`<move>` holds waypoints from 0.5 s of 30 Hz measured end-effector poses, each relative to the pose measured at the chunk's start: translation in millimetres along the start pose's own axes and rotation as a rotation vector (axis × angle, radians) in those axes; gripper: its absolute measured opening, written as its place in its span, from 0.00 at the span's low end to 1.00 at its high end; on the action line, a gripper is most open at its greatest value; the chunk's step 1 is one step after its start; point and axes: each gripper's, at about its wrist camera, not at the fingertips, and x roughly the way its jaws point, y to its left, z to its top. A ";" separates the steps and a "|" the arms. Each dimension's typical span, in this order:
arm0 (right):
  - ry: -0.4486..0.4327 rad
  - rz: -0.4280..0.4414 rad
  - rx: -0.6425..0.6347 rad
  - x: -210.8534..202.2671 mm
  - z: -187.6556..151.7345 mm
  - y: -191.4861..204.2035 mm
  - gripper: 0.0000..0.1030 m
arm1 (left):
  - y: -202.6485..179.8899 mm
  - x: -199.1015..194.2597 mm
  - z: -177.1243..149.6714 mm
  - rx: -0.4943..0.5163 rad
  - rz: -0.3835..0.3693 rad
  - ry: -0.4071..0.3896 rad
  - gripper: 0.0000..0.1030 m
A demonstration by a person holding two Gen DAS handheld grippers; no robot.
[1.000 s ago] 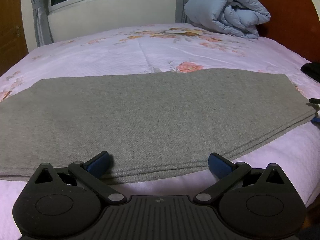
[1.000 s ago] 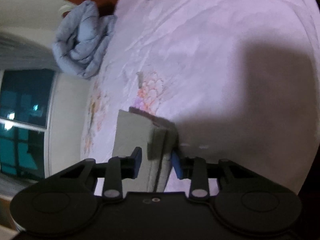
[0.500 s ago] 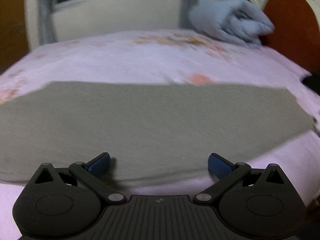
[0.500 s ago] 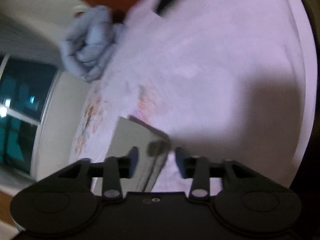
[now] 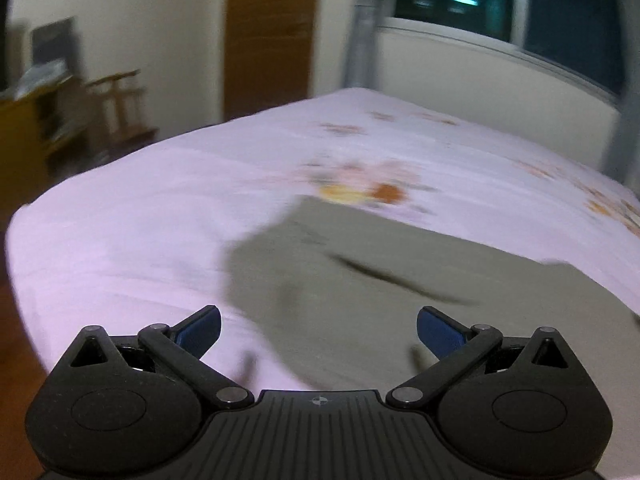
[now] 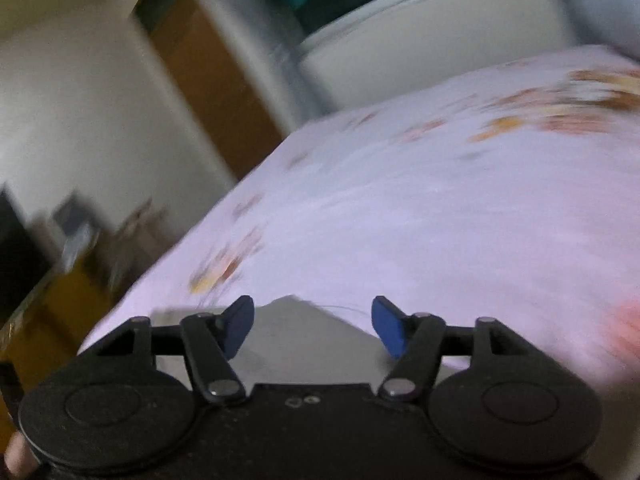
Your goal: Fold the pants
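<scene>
The grey pants [image 5: 360, 280] lie flat on the pink floral bed sheet [image 5: 160, 200]; the left wrist view shows their left end, blurred. My left gripper [image 5: 318, 328] is open and empty, hovering over that end of the pants. In the right wrist view a corner of the grey pants [image 6: 304, 332] shows between and below the fingers. My right gripper [image 6: 312, 326] is open and holds nothing.
The bed's left edge [image 5: 24, 248] drops to a wooden floor. A wooden door [image 5: 272, 32], a chair and furniture [image 5: 116, 104] stand beyond the bed. A window with grey curtains [image 5: 560, 24] is behind the bed.
Both views have swung fast toward the left end of the bed. The right gripper has opened and let go of the pants' folded edge. The left gripper stays open.
</scene>
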 end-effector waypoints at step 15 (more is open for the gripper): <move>0.388 0.050 -0.227 158.0 9.0 30.2 0.00 | 40.1 86.5 -2.9 -0.167 -0.136 0.098 0.87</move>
